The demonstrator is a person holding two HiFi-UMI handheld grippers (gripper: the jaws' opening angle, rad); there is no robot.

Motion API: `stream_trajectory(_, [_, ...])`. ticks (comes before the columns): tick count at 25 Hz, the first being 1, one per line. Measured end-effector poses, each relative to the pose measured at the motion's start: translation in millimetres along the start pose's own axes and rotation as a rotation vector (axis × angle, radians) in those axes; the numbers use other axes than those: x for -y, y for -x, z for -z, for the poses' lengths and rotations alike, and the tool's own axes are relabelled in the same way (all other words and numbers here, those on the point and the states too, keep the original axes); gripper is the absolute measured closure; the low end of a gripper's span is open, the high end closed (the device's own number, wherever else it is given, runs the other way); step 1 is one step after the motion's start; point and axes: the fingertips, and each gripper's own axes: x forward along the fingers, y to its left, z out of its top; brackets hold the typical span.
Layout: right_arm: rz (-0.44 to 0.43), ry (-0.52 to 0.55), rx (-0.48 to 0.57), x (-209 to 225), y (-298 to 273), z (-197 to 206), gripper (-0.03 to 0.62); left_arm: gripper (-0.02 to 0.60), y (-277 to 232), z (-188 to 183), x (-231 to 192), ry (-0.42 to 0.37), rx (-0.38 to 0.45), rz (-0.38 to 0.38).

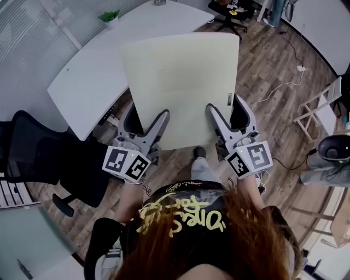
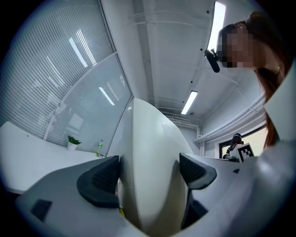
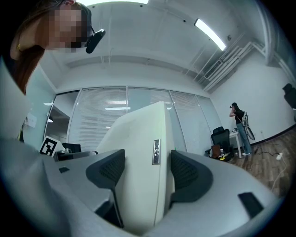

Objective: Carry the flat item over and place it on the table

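Observation:
A pale, flat rectangular panel point(image 1: 183, 82) is held up in the air in front of me, above the floor and next to the white curved table point(image 1: 93, 82). My left gripper point(image 1: 149, 121) is shut on the panel's near left edge, and the right gripper point(image 1: 223, 114) is shut on its near right edge. In the left gripper view the panel point(image 2: 150, 162) fills the gap between both dark pads point(image 2: 102, 178). In the right gripper view the panel point(image 3: 138, 162) sits clamped between the pads point(image 3: 187, 173), and a small label strip point(image 3: 156, 152) shows on its edge.
A black office chair point(image 1: 44, 158) stands at the left. A small plant point(image 1: 110, 17) sits at the table's far end. Another chair point(image 1: 232, 12) is at the far side, a white cable point(image 1: 284, 82) lies on the wood floor, and a person point(image 3: 240, 127) stands far off.

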Motion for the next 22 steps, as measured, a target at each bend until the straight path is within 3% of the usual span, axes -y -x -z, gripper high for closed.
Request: stream_trajectory(22, [-0.105, -0.014, -0.02, 150, -133, -13, 0.279, 0.178, -178, 5, -40, -0.028, 0.04, -0.095])
